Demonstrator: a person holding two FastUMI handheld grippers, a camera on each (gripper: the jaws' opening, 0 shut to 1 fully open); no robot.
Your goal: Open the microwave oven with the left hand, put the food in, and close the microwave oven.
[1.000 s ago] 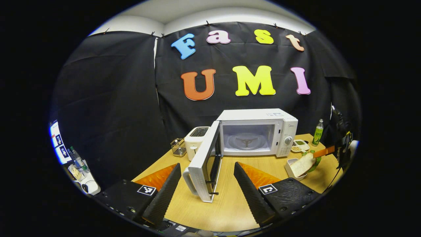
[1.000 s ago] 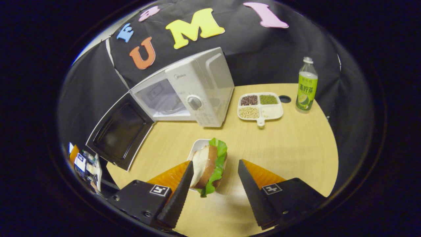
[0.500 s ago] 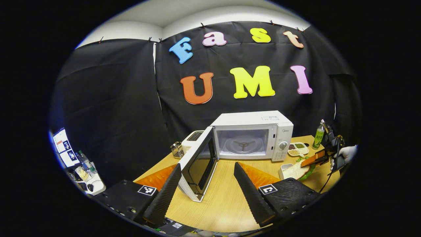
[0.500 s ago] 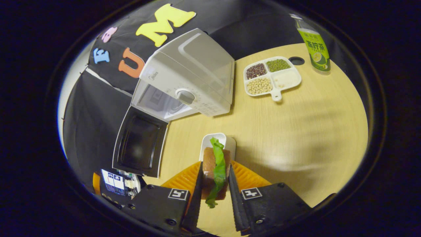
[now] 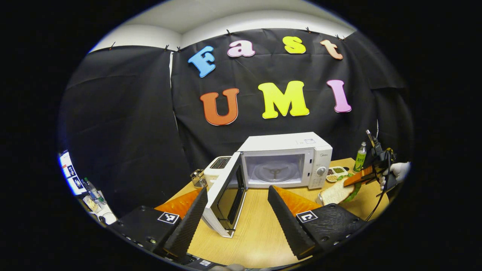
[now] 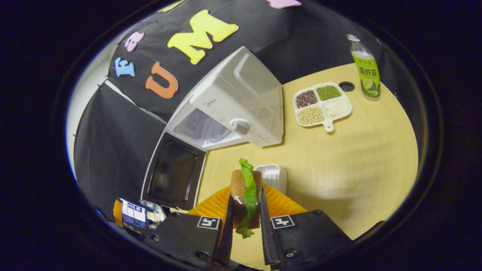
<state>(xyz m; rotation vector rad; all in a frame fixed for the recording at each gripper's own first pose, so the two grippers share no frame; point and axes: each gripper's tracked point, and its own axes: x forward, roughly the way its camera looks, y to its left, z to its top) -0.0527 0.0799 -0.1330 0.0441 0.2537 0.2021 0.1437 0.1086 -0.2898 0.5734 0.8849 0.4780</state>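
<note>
A pale wooden surface (image 5: 260,233) stands before a black cloth wall. In the left gripper view, at the far left, a small wire basket (image 5: 196,178) and a white toaster (image 5: 216,167) sit side by side at the back. Next to them the white microwave oven (image 5: 286,160) stands with its door (image 5: 226,195) swung wide towards the camera, the glass turntable (image 5: 274,172) bare inside. The left tool (image 5: 237,212) hangs low in front of that door, its fingers well apart and holding nothing. Further right, the right tool (image 5: 361,177), gripped by a gloved hand (image 5: 395,171), carries the sandwich (image 5: 337,192) above the surface, to the right of the oven.

In the right gripper view, the open door (image 6: 173,171) lies to the left, and the right tool (image 6: 244,218) is clamped on the sandwich (image 6: 244,188), bread and green lettuce pressed between both fingers. Just beyond it rests an empty white dish (image 6: 273,175). To the right lie a divided tray of beans and grains (image 6: 322,103) and an upright green drink bottle (image 6: 367,67).
</note>
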